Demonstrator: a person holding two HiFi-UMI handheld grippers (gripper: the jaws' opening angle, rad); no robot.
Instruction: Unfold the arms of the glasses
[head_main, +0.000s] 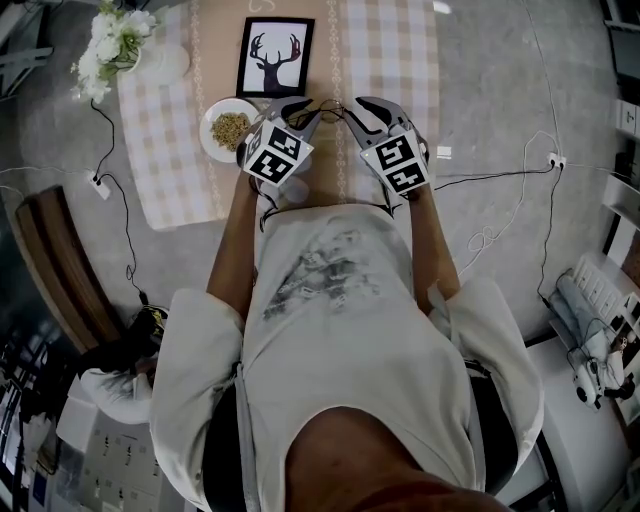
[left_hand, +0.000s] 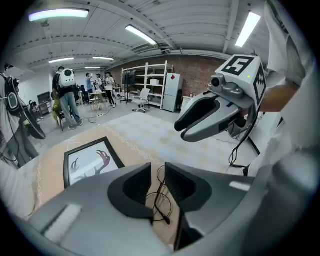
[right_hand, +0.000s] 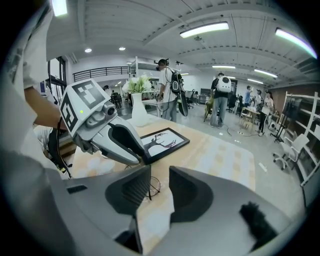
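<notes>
A pair of thin round wire-rimmed glasses (left_hand: 161, 204) lies on the tan table runner (head_main: 225, 60). In the left gripper view it shows through the narrow gap of my left gripper (left_hand: 158, 172), beyond the pads and untouched. My right gripper (right_hand: 160, 177) stands open, and the glasses (right_hand: 151, 187) lie on the cloth just past its left jaw. In the head view the left gripper (head_main: 303, 108) and the right gripper (head_main: 352, 108) point at each other over the runner, tips close together. Each gripper view shows the other one: the right gripper (left_hand: 184, 131) and the left gripper (right_hand: 144, 159), both low over the glasses.
A framed deer picture (head_main: 274, 56) lies just beyond the grippers. A bowl of grain (head_main: 230, 128) sits to their left and a vase of white flowers (head_main: 112, 42) at the table's far left corner. Cables (head_main: 520, 200) run over the floor. People stand far back in the room.
</notes>
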